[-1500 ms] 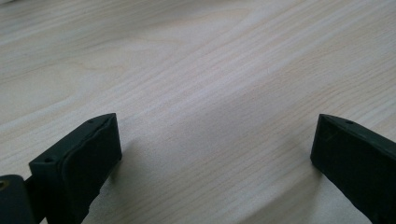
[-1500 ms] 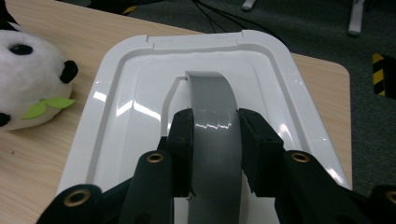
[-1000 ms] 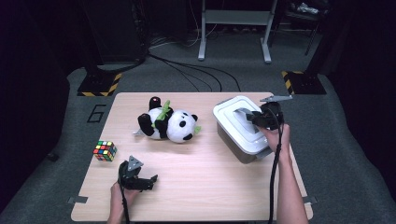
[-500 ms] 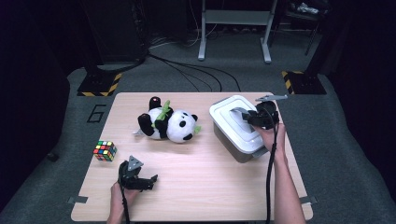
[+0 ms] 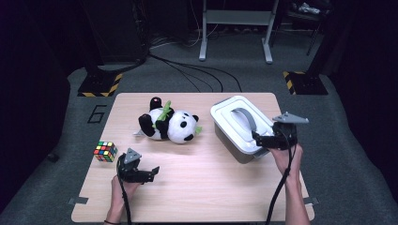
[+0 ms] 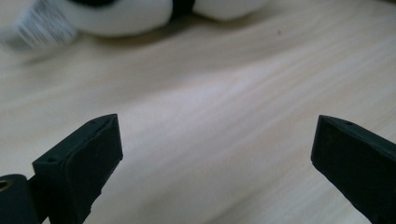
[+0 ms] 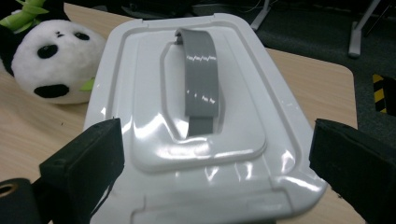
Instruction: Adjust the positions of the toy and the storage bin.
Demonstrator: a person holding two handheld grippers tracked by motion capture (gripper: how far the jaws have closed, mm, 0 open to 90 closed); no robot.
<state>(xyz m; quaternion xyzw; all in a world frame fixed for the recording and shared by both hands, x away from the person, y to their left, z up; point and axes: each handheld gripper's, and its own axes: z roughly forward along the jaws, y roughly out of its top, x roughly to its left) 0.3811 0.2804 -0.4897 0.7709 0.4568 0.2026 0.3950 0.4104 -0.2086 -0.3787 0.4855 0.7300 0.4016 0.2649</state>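
Note:
A white lidded box [image 5: 224, 125] with a grey handle [image 5: 246, 119] stands at the table's right. My right gripper [image 5: 261, 139] is at its near right corner. Its jaws have just been opening and now stand open. In the right gripper view they [image 7: 217, 149] flank the near end of the lid [image 7: 140, 116] without touching it, and the handle [image 7: 201, 88] lies flat ahead. A plush panda [image 5: 171, 125] lies mid-table. My left gripper [image 5: 151, 170] hovers open over bare wood near the front left. Ahead of its jaws [image 6: 212, 154] is the panda's underside [image 6: 116, 18].
A Rubik's cube [image 5: 104, 151] sits near the table's left edge, just left of my left hand. The wooden table [image 5: 211, 187] has open room in front of the panda and the box. Dark floor with cables and stand legs surrounds it.
My right gripper has let go of the lid's handle, opened, and drawn back to the box's near right corner. My left gripper has lifted slightly off the table.

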